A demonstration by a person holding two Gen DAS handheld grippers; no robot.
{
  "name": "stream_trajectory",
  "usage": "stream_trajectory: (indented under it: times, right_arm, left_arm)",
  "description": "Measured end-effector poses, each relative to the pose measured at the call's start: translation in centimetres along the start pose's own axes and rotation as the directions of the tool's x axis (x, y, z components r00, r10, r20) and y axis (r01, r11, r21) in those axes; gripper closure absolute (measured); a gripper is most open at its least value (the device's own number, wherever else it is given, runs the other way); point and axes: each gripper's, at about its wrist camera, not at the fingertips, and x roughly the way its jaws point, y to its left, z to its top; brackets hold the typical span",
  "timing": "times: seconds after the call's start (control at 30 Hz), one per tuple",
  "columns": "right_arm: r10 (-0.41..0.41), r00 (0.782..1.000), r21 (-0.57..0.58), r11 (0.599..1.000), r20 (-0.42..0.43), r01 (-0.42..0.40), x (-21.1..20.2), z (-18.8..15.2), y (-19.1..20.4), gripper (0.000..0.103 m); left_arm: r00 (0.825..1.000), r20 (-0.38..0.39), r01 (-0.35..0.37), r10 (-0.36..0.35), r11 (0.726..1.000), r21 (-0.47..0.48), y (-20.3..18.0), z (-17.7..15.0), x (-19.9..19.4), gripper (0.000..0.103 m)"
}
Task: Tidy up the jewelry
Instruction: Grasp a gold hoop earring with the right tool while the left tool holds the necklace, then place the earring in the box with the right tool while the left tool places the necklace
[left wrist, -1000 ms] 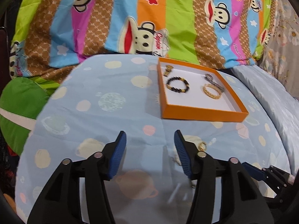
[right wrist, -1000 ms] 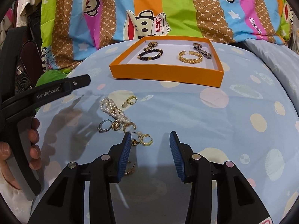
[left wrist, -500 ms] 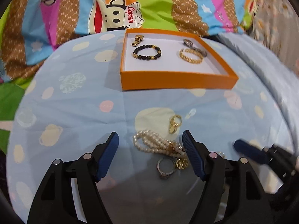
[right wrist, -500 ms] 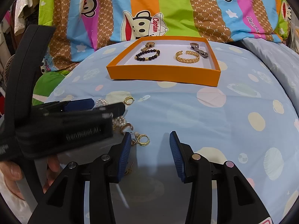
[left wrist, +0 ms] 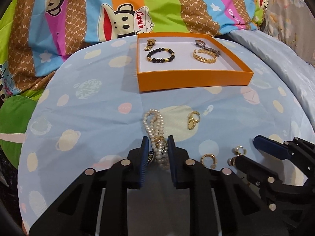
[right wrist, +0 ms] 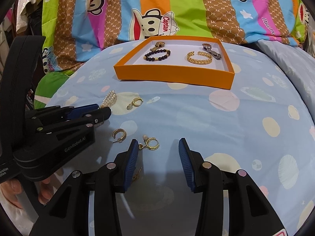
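My left gripper (left wrist: 157,146) is shut on the near end of a white pearl bracelet (left wrist: 154,122) that lies on the blue bedsheet; it also shows in the right wrist view (right wrist: 111,97). My right gripper (right wrist: 156,153) is open and empty, just behind a gold hoop earring with a pearl (right wrist: 151,143). An orange box (left wrist: 194,78) at the back holds a black bead bracelet (left wrist: 160,55), a gold bangle (left wrist: 205,56), a gold watch (left wrist: 150,44) and a silver watch (left wrist: 206,46). Loose gold earrings (left wrist: 192,119) (left wrist: 208,159) lie on the sheet.
The striped monkey-print quilt (left wrist: 149,7) rises behind the box. A green cushion (left wrist: 13,122) sits at the left edge of the bed. Another gold hoop (right wrist: 120,134) lies between the two grippers. A small gold piece (right wrist: 136,175) lies under my right gripper's left finger.
My left gripper swung right over the loose jewelry, moved down onto the pearl bracelet and closed its fingers on it. My right gripper has stayed where it was, open.
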Motion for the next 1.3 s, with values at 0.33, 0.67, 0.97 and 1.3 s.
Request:
stream_trajectory:
  times: [0.33,0.67,0.97,1.3]
  right_arm:
    - [-0.015,1.000,-0.015,1.000,-0.008,0.014,0.7,0.5,0.4,0.080]
    - [-0.003,1.000,0.003,1.000,0.017,0.003,0.2,0.5,0.0,0.091]
    - [-0.023,0.994,0.042,0.999,0.109,0.019,-3.1,4.8,-3.1,0.091]
    - [-0.024,0.994,0.119,0.993,0.104,0.012,3.0,13.8,-6.3,0.091]
  left_arm:
    - [0.994,0.072,0.085,-0.083,0.996,-0.030,0.5,0.8,-1.6,0.088]
    - [0.994,0.071,0.088,-0.084,0.994,-0.067,1.4,0.9,-1.4,0.088]
    - [0.984,0.115,0.143,-0.136,0.988,-0.053,2.5,3.7,-3.5,0.088]
    - [0.980,0.155,0.129,-0.124,0.992,-0.017,0.8,11.9,1.6,0.088]
